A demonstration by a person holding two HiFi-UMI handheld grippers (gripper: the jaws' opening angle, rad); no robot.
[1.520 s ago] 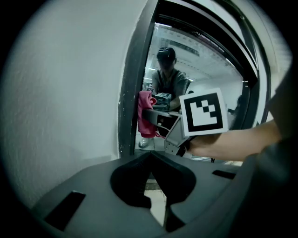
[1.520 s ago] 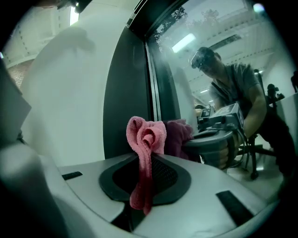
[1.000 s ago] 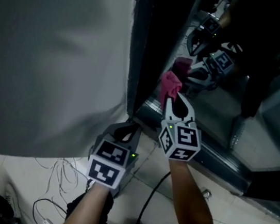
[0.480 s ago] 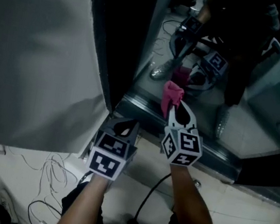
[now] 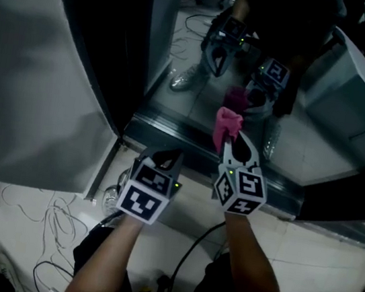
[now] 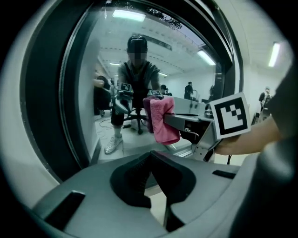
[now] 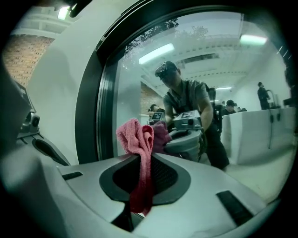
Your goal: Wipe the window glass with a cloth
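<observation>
Right gripper: fingers clamped on the pink cloth, pinching it mid-fold. A bunched head stood above the tips and a darker tail hung down between the fingers.

Left gripper: fingers together at the tips with nothing between them. It was idle, held low to the left of the right gripper and short of the window.

Cloth position: in the head view the cloth met its own reflection low on the window glass, just above the bottom sill. Judged to be at or on the pane; no view confirmed contact.

Surroundings: a dark frame upright stood left of the pane. Below lay pale floor with loose cables.

Step in hand (judgement): a wiping pass on the lower part of the pane, with most of the glass above not yet covered.

Next move calls for:
- Pressing the bunched head flat to the glass and sweeping sideways or upward without loosening the pinch.
- Overlapping passes, since the wad would cover only a narrow strip.
- Keeping the hard fingertips off the pane.
- Keeping the left gripper clear of the stroke.
</observation>
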